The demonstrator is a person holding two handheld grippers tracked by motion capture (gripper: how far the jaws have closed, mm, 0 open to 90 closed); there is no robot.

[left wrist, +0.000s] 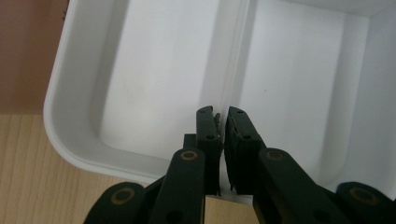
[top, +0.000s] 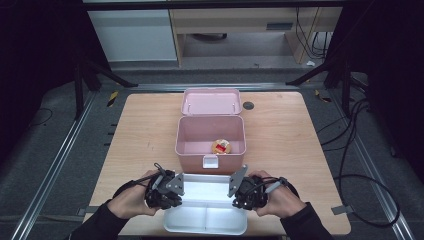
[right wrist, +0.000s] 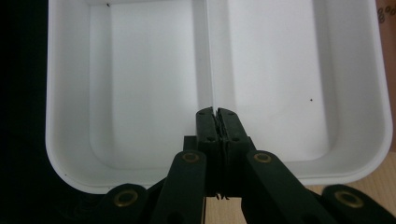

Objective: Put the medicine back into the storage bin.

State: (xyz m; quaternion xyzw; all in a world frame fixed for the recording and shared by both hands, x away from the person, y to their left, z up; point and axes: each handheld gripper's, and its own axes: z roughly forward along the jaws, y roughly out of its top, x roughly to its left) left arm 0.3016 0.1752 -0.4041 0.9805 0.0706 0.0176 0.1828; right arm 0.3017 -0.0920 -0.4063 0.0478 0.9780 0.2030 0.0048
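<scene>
A white two-compartment tray (top: 205,219) is held level between my two grippers, just in front of the pink box (top: 210,155). At the tray's left end my left gripper (top: 173,196) is shut on the middle divider (left wrist: 233,60), its jaws pinching that wall from both sides (left wrist: 223,116). My right gripper (top: 240,196) is shut on the same divider (right wrist: 208,51) at the right end (right wrist: 216,114). Both compartments of the tray (right wrist: 149,79) are bare. The pink box stands open, its lid (top: 211,101) folded back, and a small round orange item (top: 221,146) lies inside.
The wooden table (top: 135,135) runs out to both sides of the box. A small dark disc (top: 248,105) lies near the lid's right corner. The tray's near side reaches past the table's front edge. Cables (top: 360,165) trail on the floor at the right.
</scene>
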